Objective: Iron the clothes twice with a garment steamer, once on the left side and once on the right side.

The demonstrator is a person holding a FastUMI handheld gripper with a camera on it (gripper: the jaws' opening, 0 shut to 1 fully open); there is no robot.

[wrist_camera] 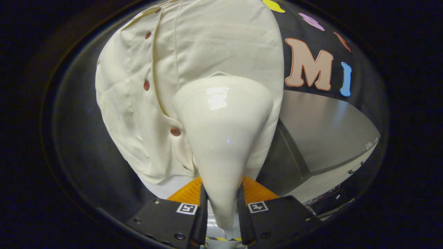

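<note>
Two dark fingers (200, 216) of your gripper (221, 211) press on the narrow handle of the garment steamer (223, 138), one on each side, so you are clamped on it and carrying it. Take the steamer as your landmark. Its glossy cream body widens away from your fingers into a broad head, and that head sits against the shirt (193, 58) or just short of it; contact cannot be told from here.

Judging by the shine, the shell is hard and slick, so keep your hold low on the slim neck where the fingers already sit; the wide head likely makes it top-heavy and prone to twist in your grip.

Just under the steamer's handle, orange padding (258, 192) shows on both sides. Behind the steamer hangs the cream shirt, soft and creased, with a row of brown buttons (175, 131) running up on the steamer's left. Thin cloth like this should give and swing under pressure, so stroke lightly.

Beyond the steamer's right side you have a grey panel (322, 128) and the dark booth wall (304, 41).
</note>
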